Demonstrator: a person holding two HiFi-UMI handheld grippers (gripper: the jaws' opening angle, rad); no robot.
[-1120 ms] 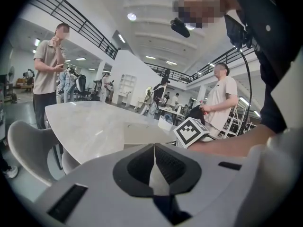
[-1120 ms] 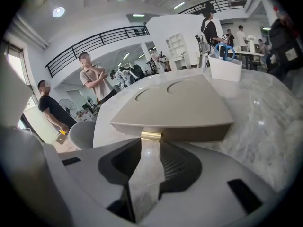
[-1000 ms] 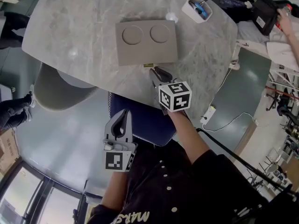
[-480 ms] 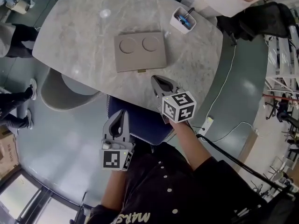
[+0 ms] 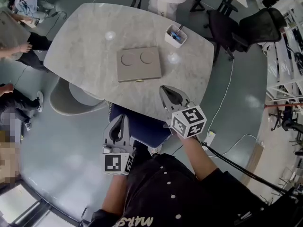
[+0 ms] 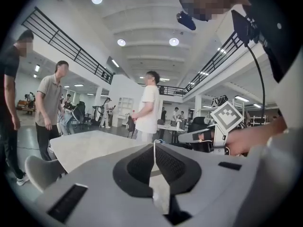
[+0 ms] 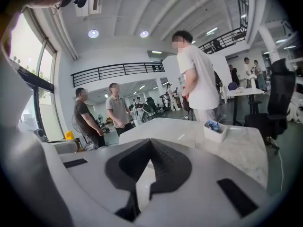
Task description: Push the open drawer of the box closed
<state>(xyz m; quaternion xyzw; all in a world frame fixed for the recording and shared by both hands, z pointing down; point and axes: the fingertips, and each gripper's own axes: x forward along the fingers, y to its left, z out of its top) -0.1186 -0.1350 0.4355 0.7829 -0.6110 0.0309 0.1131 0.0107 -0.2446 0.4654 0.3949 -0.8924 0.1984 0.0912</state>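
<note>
The flat beige box with two round dimples in its lid lies in the middle of the marble table. Its drawer looks pushed in, and only a small gold handle shows at the near side. My right gripper hovers over the table's near edge, well short of the box, shut with nothing in it; its own view shows the pads pressed together. My left gripper hangs lower left, off the table over a blue chair, also shut and empty.
A white holder with pens stands at the table's far right. A blue chair is under the near edge, a grey chair at the left. Several people stand around the far side. A cable runs across the floor on the right.
Both grippers have risen and drawn back toward me. The right one was just at the box's handle and is now clear of it. The table looks smaller and farther.
</note>
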